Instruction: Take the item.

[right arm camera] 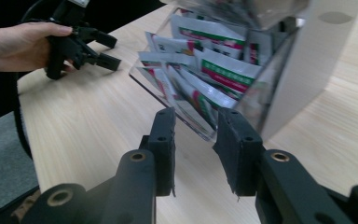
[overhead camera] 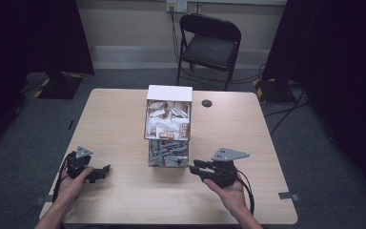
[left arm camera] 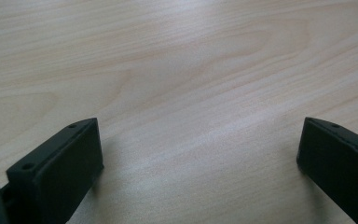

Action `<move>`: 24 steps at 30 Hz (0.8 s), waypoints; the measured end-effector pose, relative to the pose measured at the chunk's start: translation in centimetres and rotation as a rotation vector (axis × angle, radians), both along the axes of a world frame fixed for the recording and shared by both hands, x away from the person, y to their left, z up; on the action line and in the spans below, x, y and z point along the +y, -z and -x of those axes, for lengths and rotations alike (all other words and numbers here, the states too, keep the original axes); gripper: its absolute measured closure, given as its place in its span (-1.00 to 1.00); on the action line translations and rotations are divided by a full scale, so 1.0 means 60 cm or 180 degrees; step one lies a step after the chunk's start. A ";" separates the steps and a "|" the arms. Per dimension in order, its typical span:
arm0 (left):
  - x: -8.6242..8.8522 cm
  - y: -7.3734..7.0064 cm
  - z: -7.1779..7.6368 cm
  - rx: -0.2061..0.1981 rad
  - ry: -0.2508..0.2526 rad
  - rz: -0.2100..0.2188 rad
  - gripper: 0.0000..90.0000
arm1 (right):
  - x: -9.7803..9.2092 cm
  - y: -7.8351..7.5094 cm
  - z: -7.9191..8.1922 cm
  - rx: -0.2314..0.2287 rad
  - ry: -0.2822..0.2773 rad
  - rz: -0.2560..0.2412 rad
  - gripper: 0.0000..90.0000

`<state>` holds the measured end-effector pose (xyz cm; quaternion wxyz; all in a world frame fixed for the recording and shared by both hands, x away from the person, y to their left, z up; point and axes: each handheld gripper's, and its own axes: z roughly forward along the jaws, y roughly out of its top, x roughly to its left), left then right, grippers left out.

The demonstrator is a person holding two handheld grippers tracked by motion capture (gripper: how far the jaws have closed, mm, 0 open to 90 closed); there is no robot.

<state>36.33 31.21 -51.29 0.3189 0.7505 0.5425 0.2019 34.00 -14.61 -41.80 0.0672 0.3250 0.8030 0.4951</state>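
— What do the tools look like?
— Both are black. The left gripper (overhead camera: 104, 171) and right gripper (overhead camera: 193, 168) each carry a grey three-cornered plate (overhead camera: 229, 154) on top and trail a black cable (overhead camera: 249, 190).
— And up close?
— Flat, blocky jaw pads (right arm camera: 163, 142) with small round screw holes; bare forearms, no sleeves.

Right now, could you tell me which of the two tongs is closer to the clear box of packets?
The right tongs: their tips nearly reach the clear box; the left tongs sit farther away.
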 end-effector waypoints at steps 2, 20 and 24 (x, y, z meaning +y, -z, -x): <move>0.000 0.000 0.000 0.0000 0.0000 -0.0001 -1.00 | 0.009 -0.003 -0.001 -0.0019 -0.0033 0.0014 0.51; 0.000 0.000 0.000 -0.0001 -0.0001 0.0003 -1.00 | 0.075 0.013 -0.037 -0.0015 -0.0222 0.0013 0.62; 0.000 0.000 0.000 -0.0001 0.0000 0.0002 -1.00 | 0.080 0.021 -0.040 0.0002 -0.0211 0.0034 0.64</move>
